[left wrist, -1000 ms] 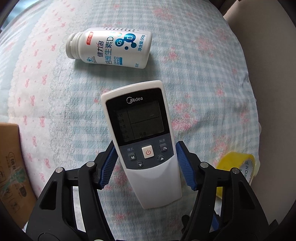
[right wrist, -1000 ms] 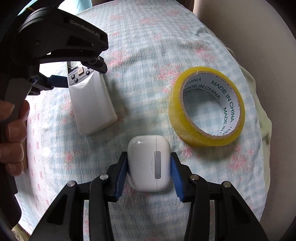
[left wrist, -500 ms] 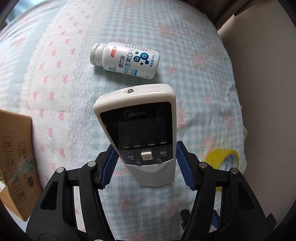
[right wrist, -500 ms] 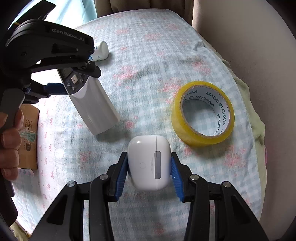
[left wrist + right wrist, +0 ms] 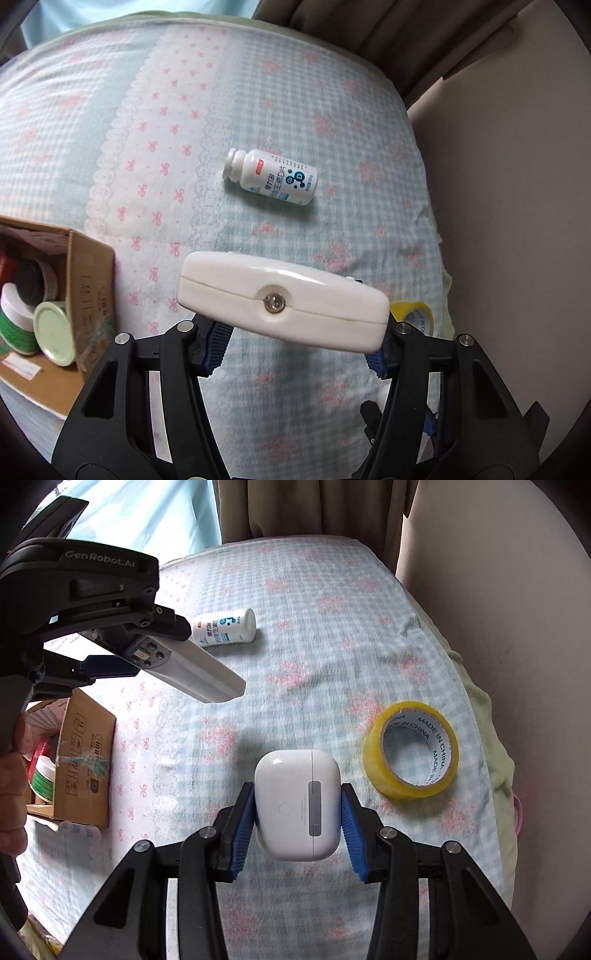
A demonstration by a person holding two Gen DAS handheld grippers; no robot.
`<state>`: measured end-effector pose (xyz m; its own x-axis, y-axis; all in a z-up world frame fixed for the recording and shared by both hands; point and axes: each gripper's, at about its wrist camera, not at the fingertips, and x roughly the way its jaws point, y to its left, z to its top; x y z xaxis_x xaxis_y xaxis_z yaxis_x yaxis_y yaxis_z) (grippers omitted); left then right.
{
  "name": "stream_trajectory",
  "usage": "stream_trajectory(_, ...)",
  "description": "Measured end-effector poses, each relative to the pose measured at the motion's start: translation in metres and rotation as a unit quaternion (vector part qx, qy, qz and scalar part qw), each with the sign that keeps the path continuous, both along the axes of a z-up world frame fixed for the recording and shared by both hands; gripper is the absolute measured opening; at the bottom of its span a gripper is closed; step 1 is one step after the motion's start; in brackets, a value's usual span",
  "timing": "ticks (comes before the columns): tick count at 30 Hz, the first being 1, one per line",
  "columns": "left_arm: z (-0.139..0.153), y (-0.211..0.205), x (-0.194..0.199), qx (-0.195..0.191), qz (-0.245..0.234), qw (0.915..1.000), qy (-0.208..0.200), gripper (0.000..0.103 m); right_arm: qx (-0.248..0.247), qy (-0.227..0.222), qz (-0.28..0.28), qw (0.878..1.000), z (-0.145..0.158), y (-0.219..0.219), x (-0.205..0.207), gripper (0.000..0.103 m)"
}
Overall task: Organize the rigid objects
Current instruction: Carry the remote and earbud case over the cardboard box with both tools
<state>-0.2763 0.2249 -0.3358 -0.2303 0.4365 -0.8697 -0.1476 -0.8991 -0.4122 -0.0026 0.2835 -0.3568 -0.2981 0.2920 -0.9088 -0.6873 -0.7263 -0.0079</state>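
Observation:
My left gripper (image 5: 295,350) is shut on a white air-conditioner remote (image 5: 282,301), held high above the bed and tipped so its front end faces the camera; the remote also shows in the right wrist view (image 5: 184,662). My right gripper (image 5: 297,825) is shut on a white earbuds case (image 5: 297,806), lifted off the bed. A white vitamin bottle (image 5: 271,176) lies on its side on the bedspread, also in the right wrist view (image 5: 225,627). A yellow tape roll (image 5: 410,749) lies flat to the right of the case.
An open cardboard box (image 5: 86,291) with jars and tape rolls inside sits at the bed's left edge; it also shows in the right wrist view (image 5: 86,764). The checked bedspread (image 5: 332,110) ends at a wall on the right, and curtains hang behind it.
Both grippers have risen well above the bed with their objects. The remote has tipped up so its front end now faces the left camera. The box has come into view.

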Motion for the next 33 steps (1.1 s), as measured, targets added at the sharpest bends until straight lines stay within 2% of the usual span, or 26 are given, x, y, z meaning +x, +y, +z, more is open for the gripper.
stream_trajectory(5, 0.045, -0.051, 0.004, 0.017, 0.006, 0.9995, 0.027, 0.056, 0.017, 0.021, 0.018, 0.999, 0.038, -0.027, -0.018, 0.041)
stream_trajectory(9, 0.086, -0.108, 0.008, 0.027, 0.015, 0.9982, 0.051, 0.056, 0.026, 0.04, 0.039, 0.998, 0.072, -0.057, -0.042, 0.041)
stream_trajectory(14, 0.121, -0.189, 0.012, 0.016, 0.026, 0.9968, 0.073, 0.056, 0.016, 0.074, 0.071, 0.995, 0.111, -0.106, -0.08, 0.041)
stream_trajectory(17, 0.133, -0.241, 0.016, 0.005, 0.037, 0.996, 0.081, 0.056, 0.001, 0.093, 0.09, 0.992, 0.124, -0.137, -0.105, 0.041)
stream_trajectory(21, 0.133, -0.306, 0.018, -0.015, 0.043, 0.9957, 0.08, 0.056, -0.013, 0.102, 0.117, 0.988, 0.131, -0.179, -0.14, 0.041)
stream_trajectory(25, 0.121, -0.359, 0.016, -0.039, 0.046, 0.9952, 0.078, 0.056, -0.041, 0.111, 0.131, 0.984, 0.119, -0.211, -0.168, 0.041)
stream_trajectory(29, 0.097, -0.394, 0.015, -0.064, 0.027, 0.9953, 0.068, 0.056, -0.064, 0.107, 0.131, 0.984, 0.098, -0.235, -0.189, 0.041)
stream_trajectory(33, 0.067, -0.41, 0.017, -0.085, 0.002, 0.9948, 0.056, 0.056, -0.075, 0.092, 0.128, 0.985, 0.076, -0.25, -0.2, 0.041)
